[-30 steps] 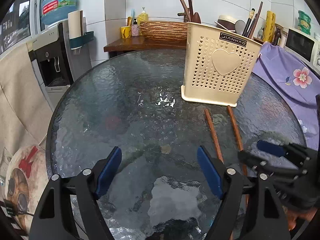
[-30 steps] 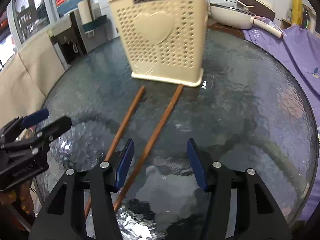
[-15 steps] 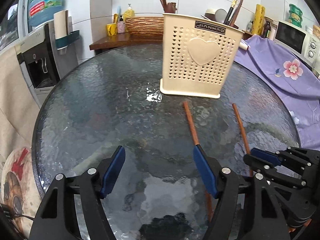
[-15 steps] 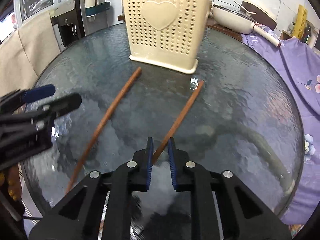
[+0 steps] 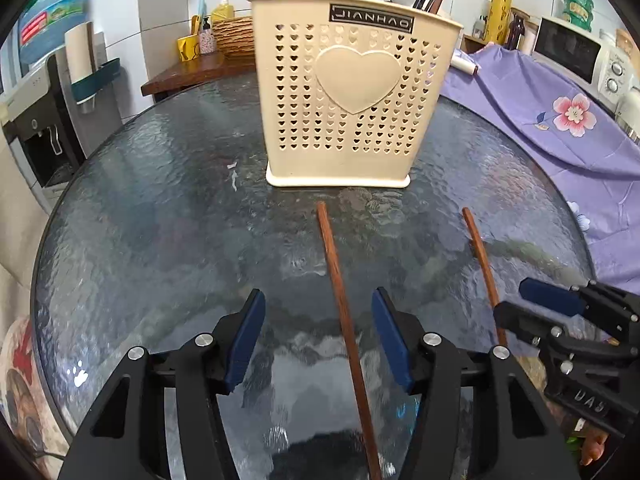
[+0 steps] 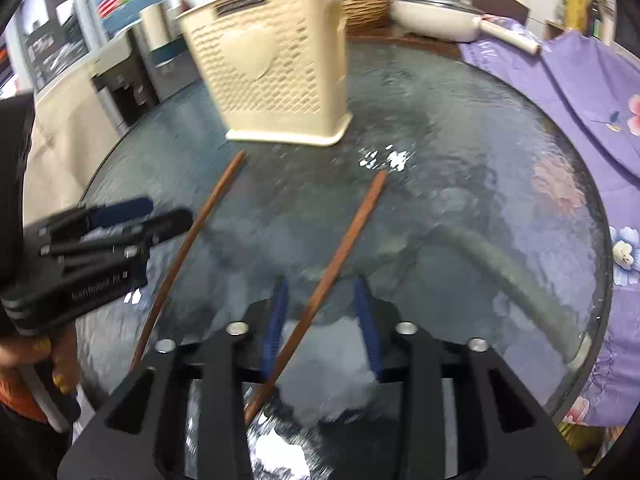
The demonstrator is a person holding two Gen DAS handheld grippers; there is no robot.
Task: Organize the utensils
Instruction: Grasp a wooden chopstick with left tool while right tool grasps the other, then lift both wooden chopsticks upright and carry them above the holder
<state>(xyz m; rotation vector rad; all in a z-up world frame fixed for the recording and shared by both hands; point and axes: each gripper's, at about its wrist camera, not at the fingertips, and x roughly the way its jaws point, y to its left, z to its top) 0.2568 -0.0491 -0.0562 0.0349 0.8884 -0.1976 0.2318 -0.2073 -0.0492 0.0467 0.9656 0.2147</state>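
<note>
On the round textured-glass desk (image 5: 152,216), the left gripper (image 5: 318,338) has just been closing; one brown wooden chopstick (image 5: 340,300) lies untouched between its fingers, pointing toward twelve o'clock at the cream perforated plastic utensil holder (image 5: 348,92). The right gripper (image 6: 322,322) has just reopened, its fingers loosely straddling the second brown chopstick (image 6: 344,248).

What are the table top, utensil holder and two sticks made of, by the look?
Table top: textured glass, glossy; rippled surface with glare and see-through patches.
Utensil holder: cream moulded plastic, matte; punched heart holes, raised heart.
Chopsticks: likely wood, reddish-brown, smooth; could be lacquered bamboo.
</note>
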